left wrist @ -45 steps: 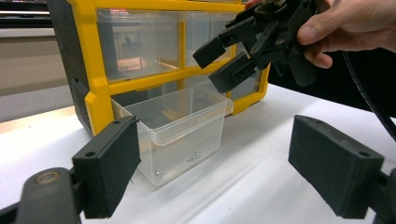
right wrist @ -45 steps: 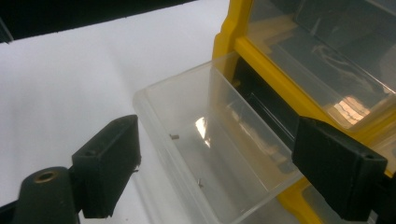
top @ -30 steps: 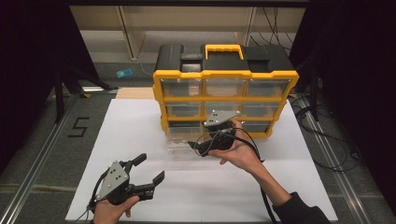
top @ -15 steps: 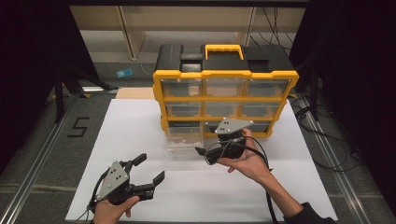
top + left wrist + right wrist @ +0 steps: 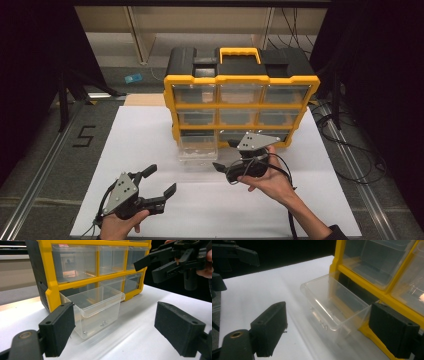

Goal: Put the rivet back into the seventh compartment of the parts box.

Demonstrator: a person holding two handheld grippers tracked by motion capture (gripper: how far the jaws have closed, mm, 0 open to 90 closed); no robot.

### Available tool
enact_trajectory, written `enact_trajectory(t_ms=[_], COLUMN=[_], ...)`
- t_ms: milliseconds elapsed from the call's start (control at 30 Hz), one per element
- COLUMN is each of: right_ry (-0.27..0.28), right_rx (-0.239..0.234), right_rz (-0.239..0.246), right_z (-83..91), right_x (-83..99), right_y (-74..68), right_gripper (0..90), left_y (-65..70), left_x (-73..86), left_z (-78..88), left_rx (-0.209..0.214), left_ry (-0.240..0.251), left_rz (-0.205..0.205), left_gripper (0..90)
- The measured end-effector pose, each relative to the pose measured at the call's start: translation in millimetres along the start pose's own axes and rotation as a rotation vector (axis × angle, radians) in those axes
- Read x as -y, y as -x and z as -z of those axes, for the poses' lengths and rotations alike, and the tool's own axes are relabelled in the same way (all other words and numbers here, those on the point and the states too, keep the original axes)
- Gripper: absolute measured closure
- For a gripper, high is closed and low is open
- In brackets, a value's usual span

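Observation:
A yellow and black drawer organizer [image 5: 240,100] stands on the white table sheet [image 5: 150,135]. Its clear plastic drawer [image 5: 197,150] sticks out of the bottom left slot, with small screws [image 5: 103,323] lying on its floor. My right gripper [image 5: 224,155] is open, just right of the drawer and pointing at it; the drawer [image 5: 332,302] lies ahead of its spread pads [image 5: 269,332]. My left gripper [image 5: 161,180] is open and empty near the front of the table, facing the drawer [image 5: 97,310] and the organizer [image 5: 75,265]. The right gripper [image 5: 162,262] hangs at upper right there.
The other clear drawers [image 5: 240,92] sit shut in their slots. A yellow handle [image 5: 240,52] tops the organizer. Cables [image 5: 350,150] run along the floor at the right. The left gripper [image 5: 234,252] shows dark at the upper left of the right gripper view.
My right gripper has drawn back from the drawer's front, toward me and slightly right. The drawer stays pulled out. The left gripper has not moved.

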State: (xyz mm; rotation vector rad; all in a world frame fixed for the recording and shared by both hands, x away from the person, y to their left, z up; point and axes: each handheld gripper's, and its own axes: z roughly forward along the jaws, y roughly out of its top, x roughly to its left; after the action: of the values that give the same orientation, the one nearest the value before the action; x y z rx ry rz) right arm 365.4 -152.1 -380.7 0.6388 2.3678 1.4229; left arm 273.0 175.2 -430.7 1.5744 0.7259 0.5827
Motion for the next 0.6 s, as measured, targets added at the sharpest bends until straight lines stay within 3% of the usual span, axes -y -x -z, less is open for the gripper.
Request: enact_trajectory(t_ms=[600], right_ry=[0.081], right_rx=[-0.011], right_rz=[-0.043], right_z=[16.6], right_x=[24.4], right_y=[-11.5], right_gripper=[16.0], left_y=[0.4], left_x=[-0.1], left_z=[0.1], left_rx=[0.0], left_ry=[0.001], left_rz=[0.004], left_gripper=[16.3])
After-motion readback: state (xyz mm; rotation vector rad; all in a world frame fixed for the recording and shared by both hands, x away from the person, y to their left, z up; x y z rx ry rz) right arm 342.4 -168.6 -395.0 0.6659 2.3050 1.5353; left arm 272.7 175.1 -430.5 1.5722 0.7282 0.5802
